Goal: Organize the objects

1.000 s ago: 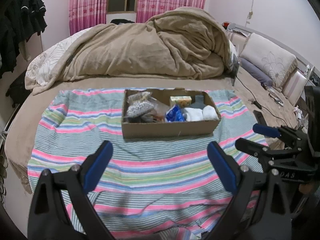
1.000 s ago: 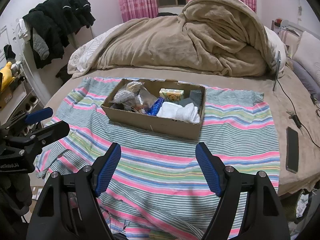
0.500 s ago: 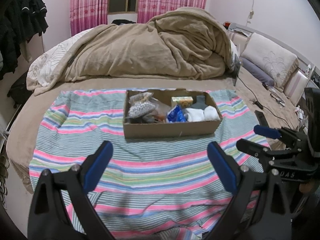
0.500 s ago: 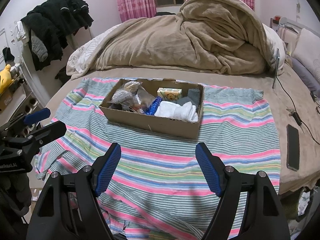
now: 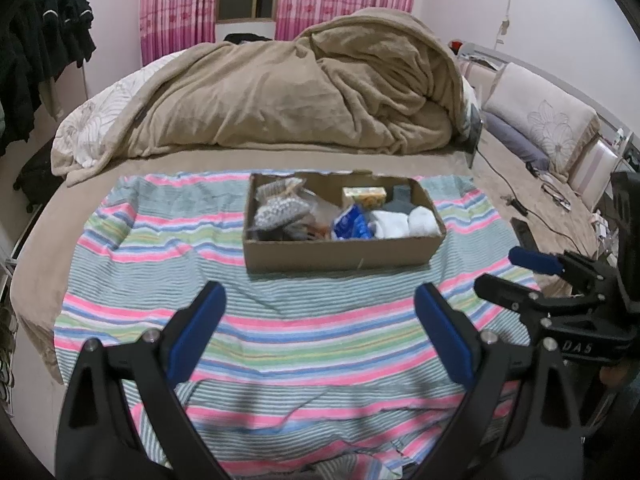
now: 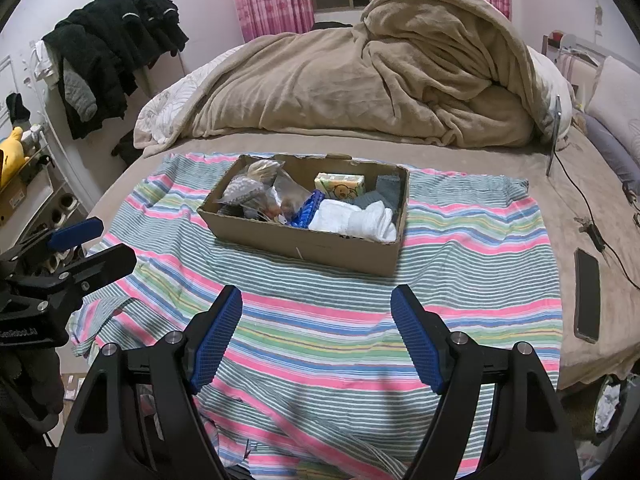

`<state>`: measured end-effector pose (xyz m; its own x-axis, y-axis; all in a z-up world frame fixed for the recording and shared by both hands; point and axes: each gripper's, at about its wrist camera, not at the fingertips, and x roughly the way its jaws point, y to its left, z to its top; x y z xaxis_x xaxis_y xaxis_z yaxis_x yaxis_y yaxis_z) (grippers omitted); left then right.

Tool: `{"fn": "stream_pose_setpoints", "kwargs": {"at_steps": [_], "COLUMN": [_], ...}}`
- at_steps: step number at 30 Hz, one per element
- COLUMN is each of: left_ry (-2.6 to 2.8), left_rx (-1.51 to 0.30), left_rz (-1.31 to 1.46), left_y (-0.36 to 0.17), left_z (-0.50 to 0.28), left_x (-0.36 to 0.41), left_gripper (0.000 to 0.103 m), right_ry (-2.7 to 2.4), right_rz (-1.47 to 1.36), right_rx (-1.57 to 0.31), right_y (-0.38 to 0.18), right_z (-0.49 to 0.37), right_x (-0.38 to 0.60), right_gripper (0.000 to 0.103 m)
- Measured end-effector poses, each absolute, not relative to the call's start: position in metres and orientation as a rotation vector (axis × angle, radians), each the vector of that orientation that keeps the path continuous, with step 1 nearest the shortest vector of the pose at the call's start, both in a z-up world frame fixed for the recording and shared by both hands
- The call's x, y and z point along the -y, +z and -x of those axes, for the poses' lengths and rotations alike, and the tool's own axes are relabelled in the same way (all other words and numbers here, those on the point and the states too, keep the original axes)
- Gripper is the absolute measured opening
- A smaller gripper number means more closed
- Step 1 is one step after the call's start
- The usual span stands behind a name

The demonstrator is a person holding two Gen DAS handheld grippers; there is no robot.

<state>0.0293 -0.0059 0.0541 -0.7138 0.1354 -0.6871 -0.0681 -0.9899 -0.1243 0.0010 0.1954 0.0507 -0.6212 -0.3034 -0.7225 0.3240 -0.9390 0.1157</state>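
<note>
Right wrist only: phone (image 6: pixel 587 294) on bed, yellow plush (image 6: pixel 10 151) far left.

The bed (image 6: pixel 460 152) carries a striped cloth (image 6: pixel 340 320), a heaped tan blanket (image 6: pixel 360 80) and 1 phone (image 6: pixel 587 294).

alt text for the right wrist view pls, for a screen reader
The open, empty right gripper hovers over a striped cloth on a bed, facing a cardboard box that holds white rolled cloths, a yellow packet and plastic bags. The left gripper shows at the left edge, a phone lies to the right, and a tan blanket is heaped behind.
</note>
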Motion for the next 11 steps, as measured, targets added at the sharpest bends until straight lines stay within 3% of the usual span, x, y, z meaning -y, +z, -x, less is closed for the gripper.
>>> {"fn": "stream_pose_setpoints", "kwargs": {"at_steps": [11], "left_ry": [2.799], "left_rx": [0.131], "left_rz": [1.142], "left_y": [0.045], "left_z": [-0.018], "left_x": [0.009], "left_gripper": [0.096], "right_ry": [-2.532], "right_rz": [-1.146], "right_rx": [-0.039], "right_y": [0.046], "right_z": [0.013], "right_x": [-0.193], "right_gripper": [0.080]}}
